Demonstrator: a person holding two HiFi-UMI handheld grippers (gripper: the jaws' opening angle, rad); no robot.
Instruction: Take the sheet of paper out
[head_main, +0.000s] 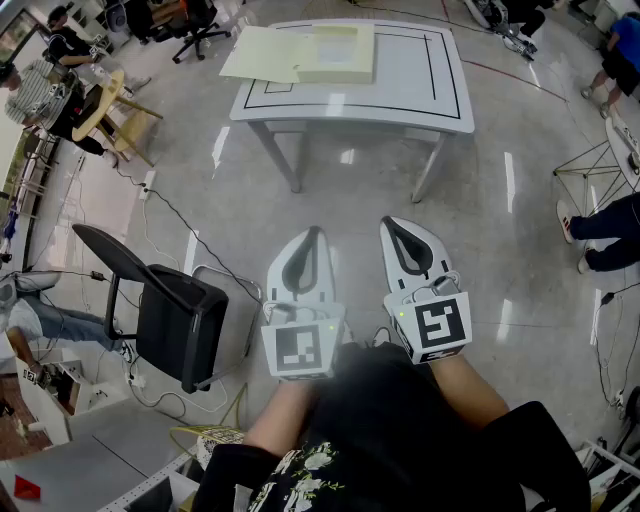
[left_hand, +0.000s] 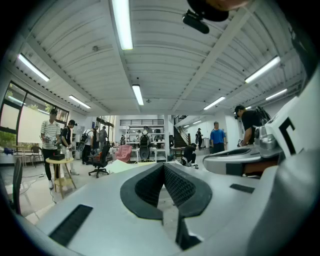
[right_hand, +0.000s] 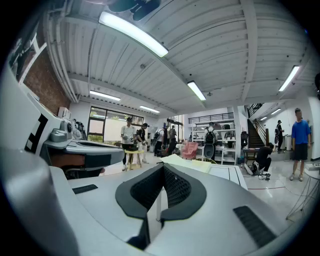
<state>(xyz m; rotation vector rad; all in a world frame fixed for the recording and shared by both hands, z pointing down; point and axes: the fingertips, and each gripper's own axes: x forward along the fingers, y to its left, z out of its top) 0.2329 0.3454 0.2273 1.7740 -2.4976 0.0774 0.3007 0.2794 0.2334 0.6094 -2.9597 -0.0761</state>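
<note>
I'm holding both grippers low, side by side, well short of the white table (head_main: 440, 100). On the left gripper (head_main: 312, 233) the jaws are pressed together with nothing between them. The right gripper (head_main: 392, 223) is the same, pads meeting and empty. The pale yellow paper (head_main: 262, 55) lies flat on the table's far left part, well apart from both grippers. A black chair (head_main: 180, 322) stands on the floor to my left.

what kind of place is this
Probably a shared lab or workshop hall: a white table marked with a black outline, a black chair, and cables trailing over the polished floor.
</note>
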